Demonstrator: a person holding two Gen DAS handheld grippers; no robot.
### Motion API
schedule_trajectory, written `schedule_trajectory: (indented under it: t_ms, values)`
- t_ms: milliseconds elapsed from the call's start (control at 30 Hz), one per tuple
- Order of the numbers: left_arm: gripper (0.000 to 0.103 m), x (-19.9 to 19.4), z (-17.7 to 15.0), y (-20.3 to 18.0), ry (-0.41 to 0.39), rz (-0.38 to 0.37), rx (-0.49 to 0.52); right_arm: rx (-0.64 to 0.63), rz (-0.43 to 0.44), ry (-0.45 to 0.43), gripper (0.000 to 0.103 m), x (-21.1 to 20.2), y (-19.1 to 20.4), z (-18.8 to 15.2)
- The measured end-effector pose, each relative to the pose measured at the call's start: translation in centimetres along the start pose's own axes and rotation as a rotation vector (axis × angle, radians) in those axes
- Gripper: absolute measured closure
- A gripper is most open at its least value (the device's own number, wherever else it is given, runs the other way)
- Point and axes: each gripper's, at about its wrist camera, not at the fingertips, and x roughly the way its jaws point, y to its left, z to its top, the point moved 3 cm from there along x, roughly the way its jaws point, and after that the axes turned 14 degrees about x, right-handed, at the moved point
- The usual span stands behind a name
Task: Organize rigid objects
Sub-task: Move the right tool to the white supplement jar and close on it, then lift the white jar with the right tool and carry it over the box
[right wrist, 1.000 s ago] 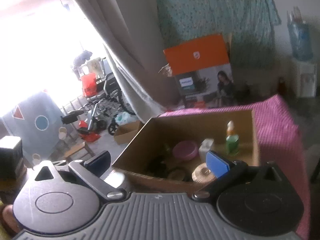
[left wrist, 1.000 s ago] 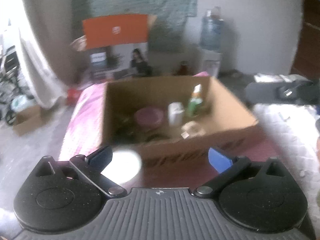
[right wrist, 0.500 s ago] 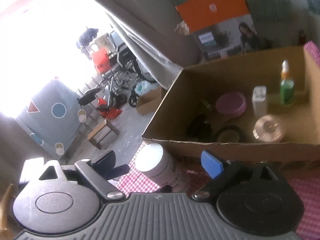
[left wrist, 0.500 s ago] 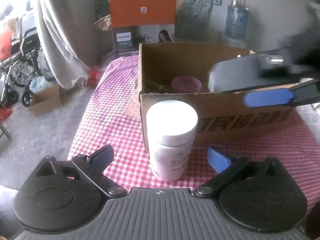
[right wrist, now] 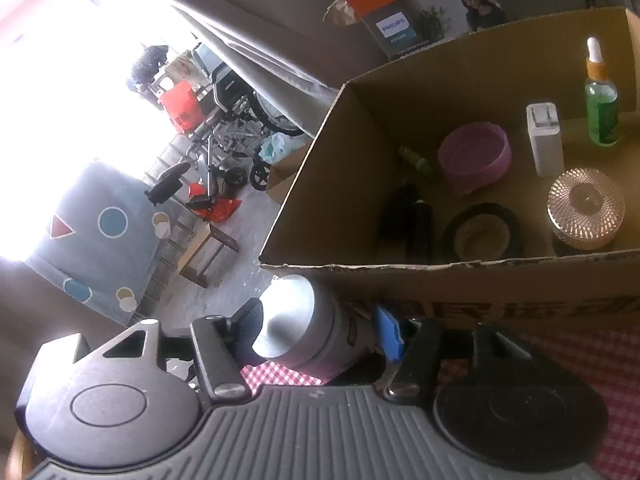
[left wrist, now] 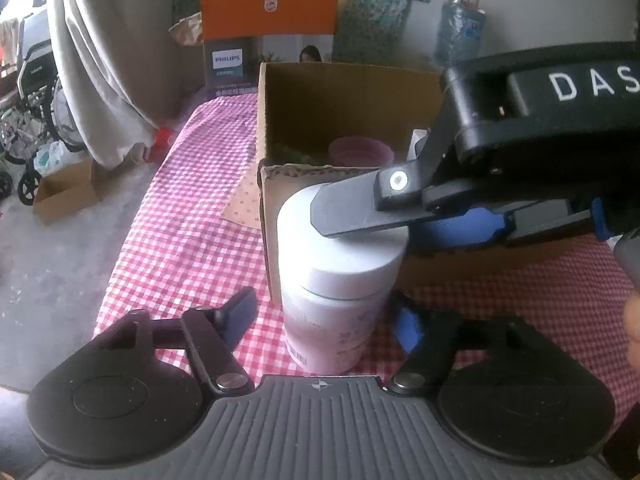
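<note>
A white jar with a pink label (left wrist: pixel 340 292) stands on the red checked tablecloth (left wrist: pixel 192 232) against the front left corner of a cardboard box (left wrist: pixel 344 104). My left gripper (left wrist: pixel 326 320) is open, its fingers either side of the jar's base, not touching. My right gripper (right wrist: pixel 316 330) reaches in from the right at lid height; it also shows in the left wrist view (left wrist: pixel 372 216). Its fingers straddle the jar's top (right wrist: pixel 296 328), open. The box (right wrist: pixel 460 280) holds a pink bowl (right wrist: pixel 474 156), a white block (right wrist: pixel 544 140), a green dropper bottle (right wrist: pixel 600 108), a round ribbed jar (right wrist: pixel 586 208), a black ring (right wrist: pixel 482 234) and dark bottles.
An orange Philips carton (left wrist: pixel 268 28) stands behind the box. The table's left edge (left wrist: pixel 132 216) drops to a concrete floor with a small cardboard box (left wrist: pixel 64 192) and a wheelchair (left wrist: pixel 28 120). A grey curtain (left wrist: pixel 104 60) hangs at the left. A water bottle (left wrist: pixel 460 32) stands at the back right.
Both grippers have come down and closer to the white jar. The right gripper has moved in from the right over the jar's lid, its fingers now either side of it.
</note>
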Motion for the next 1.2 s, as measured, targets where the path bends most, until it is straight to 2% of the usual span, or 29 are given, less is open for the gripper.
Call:
schedule_trajectory:
  t_ms: [200, 467, 767, 1200]
  values:
    - [0.048, 0.0, 0.0, -0.1, 0.001, -0.031, -0.019, 0.010, 0.029, 0.010, 0.051, 0.1, 0.1, 0.0]
    - [0.050, -0.2, 0.1, -0.1, 0.016, -0.022, -0.038, 0.020, 0.043, 0.020, 0.056, -0.1, 0.4, 0.1]
    - [0.051, -1.3, 0.0, -0.4, 0.022, -0.029, -0.053, 0.007, 0.049, 0.018, 0.056, -0.7, 0.9, -0.3]
    - [0.051, -4.0, 0.6, -0.9, -0.030, -0.003, -0.043, -0.047, 0.079, -0.020, 0.055, -3.3, 2.7, -1.4]
